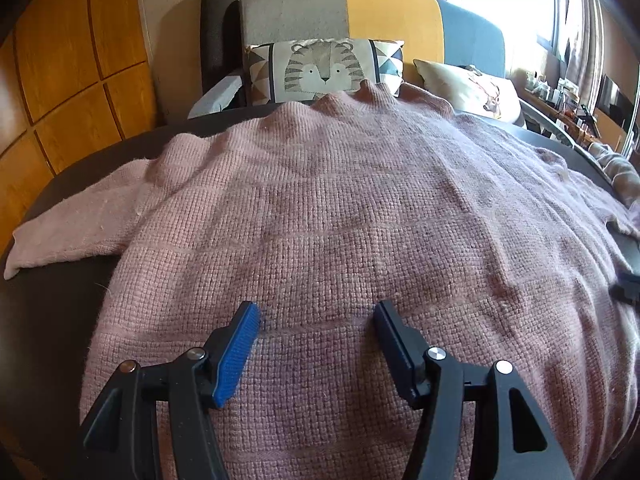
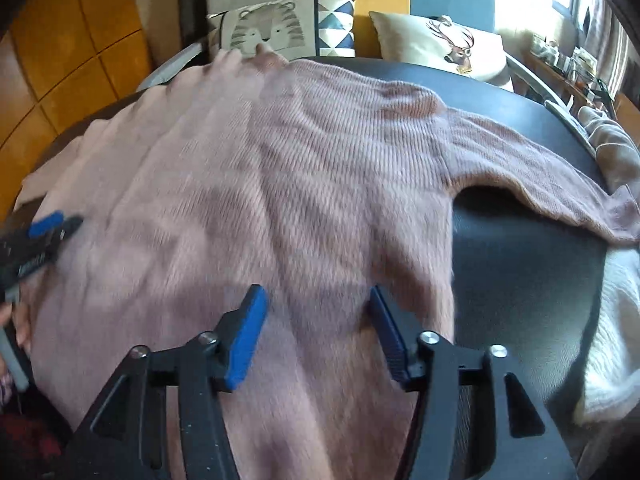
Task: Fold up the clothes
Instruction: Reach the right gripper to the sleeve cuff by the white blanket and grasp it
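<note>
Your pink knitted sweater (image 1: 340,216) lies spread flat across the dark round tabletop (image 1: 56,292), filling the middle of both views. No fold shows yet: the body is open, one sleeve (image 1: 76,224) stretches out toward the left edge of the left wrist view, and the other sleeve (image 2: 532,172) runs toward the right edge of the right wrist view. Judged from that, you are at the very start; both sleeves and the body are still to be folded.

Your left gripper (image 1: 318,312) hangs over the lower middle of the sweater with its jaws parted and only flat knit beneath them, nothing pinched. Your right gripper (image 2: 318,296) sits at the bottom centre of its view, near the sweater's right side edge, jaws likewise released and gripping nothing; that view is blurred, so whether the pads brush the wool I cannot tell.

Behind the table, at the top of the frames, a tiger-print cushion (image 1: 324,70) and a deer-print cushion (image 2: 444,42) lean on a grey, yellow and blue sofa (image 1: 360,12).
</note>
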{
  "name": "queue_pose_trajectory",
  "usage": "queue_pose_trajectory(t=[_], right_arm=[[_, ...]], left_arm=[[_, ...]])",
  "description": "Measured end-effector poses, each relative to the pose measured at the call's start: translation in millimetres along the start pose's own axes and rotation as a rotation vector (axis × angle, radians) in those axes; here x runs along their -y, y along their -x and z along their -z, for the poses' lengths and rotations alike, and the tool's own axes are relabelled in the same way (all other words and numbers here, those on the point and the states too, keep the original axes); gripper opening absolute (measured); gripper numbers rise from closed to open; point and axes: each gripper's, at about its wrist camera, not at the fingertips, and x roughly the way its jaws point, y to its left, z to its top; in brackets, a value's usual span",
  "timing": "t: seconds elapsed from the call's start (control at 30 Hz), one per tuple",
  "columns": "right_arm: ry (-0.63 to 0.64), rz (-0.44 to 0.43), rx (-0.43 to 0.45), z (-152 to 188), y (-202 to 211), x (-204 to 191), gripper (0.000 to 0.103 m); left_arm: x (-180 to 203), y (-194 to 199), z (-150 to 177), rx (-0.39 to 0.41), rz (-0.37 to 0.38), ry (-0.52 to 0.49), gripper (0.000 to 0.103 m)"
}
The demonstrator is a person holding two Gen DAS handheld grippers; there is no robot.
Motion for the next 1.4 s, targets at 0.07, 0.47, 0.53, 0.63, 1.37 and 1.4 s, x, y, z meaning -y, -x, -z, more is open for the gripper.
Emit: queue_pose_trajectory(t=[0.07, 0.47, 0.53, 0.63, 1.37, 1.4], right_arm=[[-0.017, -0.026, 0.007, 5, 9, 7, 0.059], [-0.563, 0.081, 0.249, 11, 69, 202, 0.059], [-0.628, 0.116, 0.273, 7, 73, 237, 0.059], [-0.728, 0.148, 0.293, 0, 73, 287, 0.059], [-0.941, 0.308, 0.25, -16, 36, 408, 0.03], [-0.945, 0.305, 0.248, -15, 36, 410, 0.022]], left_arm=[[2, 1, -3, -0.009, -0.008, 0.012, 0.06], [106, 7, -44, 0.044, 0.158, -0.102, 0.059], [128, 0, -46, 0.037, 0.171, -0.136, 0.059], [161, -2, -44, 0.028, 0.19, -0.182, 0.059], [191, -17, -34, 0.038, 0.167, -0.247, 0.064], [191, -17, -34, 0.037, 0.171, -0.244, 0.065]])
